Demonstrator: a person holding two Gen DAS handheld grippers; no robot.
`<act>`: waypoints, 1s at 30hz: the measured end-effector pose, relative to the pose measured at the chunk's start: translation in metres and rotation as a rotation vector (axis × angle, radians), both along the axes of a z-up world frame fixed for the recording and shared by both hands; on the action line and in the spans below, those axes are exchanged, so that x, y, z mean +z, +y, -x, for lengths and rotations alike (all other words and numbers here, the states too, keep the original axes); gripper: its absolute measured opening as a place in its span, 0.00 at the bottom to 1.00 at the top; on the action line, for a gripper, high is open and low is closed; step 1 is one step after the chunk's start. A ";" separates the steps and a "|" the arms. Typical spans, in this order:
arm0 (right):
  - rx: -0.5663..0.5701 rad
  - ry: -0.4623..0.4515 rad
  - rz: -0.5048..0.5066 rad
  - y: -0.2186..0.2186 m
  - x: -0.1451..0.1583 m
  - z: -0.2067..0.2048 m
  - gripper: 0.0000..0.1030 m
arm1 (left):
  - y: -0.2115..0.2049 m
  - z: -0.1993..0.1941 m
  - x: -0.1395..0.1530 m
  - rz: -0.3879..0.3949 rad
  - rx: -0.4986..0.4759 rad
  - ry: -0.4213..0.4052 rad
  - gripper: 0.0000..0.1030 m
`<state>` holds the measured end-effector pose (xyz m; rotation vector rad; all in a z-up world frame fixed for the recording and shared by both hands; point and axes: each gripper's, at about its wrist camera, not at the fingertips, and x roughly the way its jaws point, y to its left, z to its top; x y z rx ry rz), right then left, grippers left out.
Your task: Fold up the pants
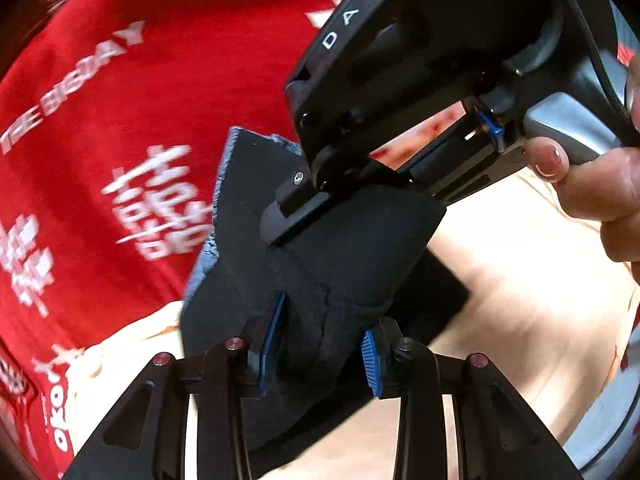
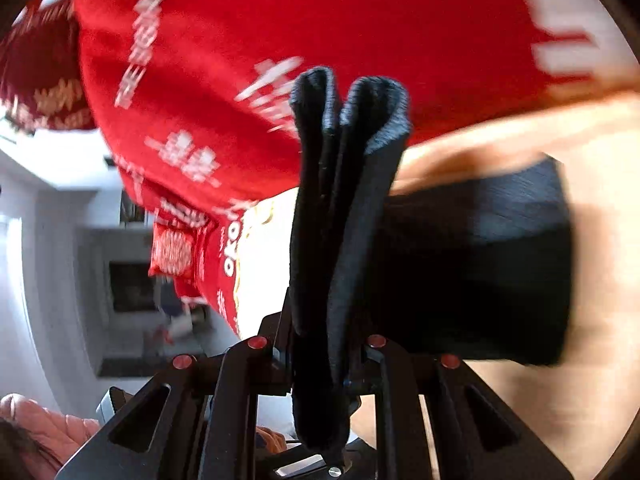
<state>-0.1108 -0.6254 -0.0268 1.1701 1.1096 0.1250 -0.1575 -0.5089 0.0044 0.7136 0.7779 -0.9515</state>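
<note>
The dark navy pants hang bunched in the air between both grippers. In the left wrist view my left gripper has its blue pads pressed on a thick fold of the fabric. My right gripper reaches in from the upper right, its fingers clamped on the same bundle just above. In the right wrist view my right gripper is shut on folded layers of the pants, which stand up between the fingers and trail to the right.
A red cloth with white lettering covers the surface behind the pants; it also shows in the right wrist view. Pale wooden surface lies to the right. A grey room with a dark cabinet is at the left.
</note>
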 end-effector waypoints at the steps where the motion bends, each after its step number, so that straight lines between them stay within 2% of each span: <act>1: -0.011 0.012 -0.001 -0.006 -0.010 0.006 0.17 | -0.004 0.000 -0.008 -0.015 -0.013 0.001 0.34; 7: -0.065 0.120 -0.008 -0.023 -0.078 0.032 0.17 | -0.032 0.030 -0.071 -0.152 -0.054 0.030 0.34; 10: -0.068 0.137 0.006 -0.023 -0.090 0.033 0.18 | -0.032 0.039 -0.087 -0.182 -0.054 0.022 0.34; 11: -0.072 0.136 0.000 -0.023 -0.091 0.033 0.18 | -0.032 0.038 -0.089 -0.187 -0.053 0.021 0.37; 12: -0.076 0.136 -0.001 -0.024 -0.093 0.034 0.18 | -0.031 0.036 -0.090 -0.193 -0.052 0.027 0.49; 13: -0.076 0.139 0.003 -0.022 -0.092 0.034 0.18 | -0.031 0.036 -0.090 -0.194 -0.051 0.048 0.56; 14: -0.076 0.141 0.014 -0.020 -0.090 0.032 0.18 | -0.028 0.036 -0.088 -0.186 -0.043 0.070 0.69; 15: -0.074 0.145 0.026 -0.019 -0.090 0.031 0.18 | -0.025 0.035 -0.085 -0.180 -0.032 0.076 0.73; 18: -0.045 0.161 0.104 -0.014 -0.079 0.028 0.18 | -0.017 0.030 -0.074 -0.181 -0.030 0.110 0.73; 23: -0.007 0.197 0.242 -0.002 -0.068 0.025 0.22 | 0.010 0.005 -0.058 -0.169 0.053 0.190 0.73; 28: 0.000 0.230 0.362 0.006 -0.061 0.029 0.29 | 0.040 -0.037 -0.050 -0.148 0.160 0.183 0.73; 30: -0.005 0.265 0.410 0.006 -0.057 0.032 0.37 | 0.052 -0.055 -0.050 -0.154 0.219 0.190 0.73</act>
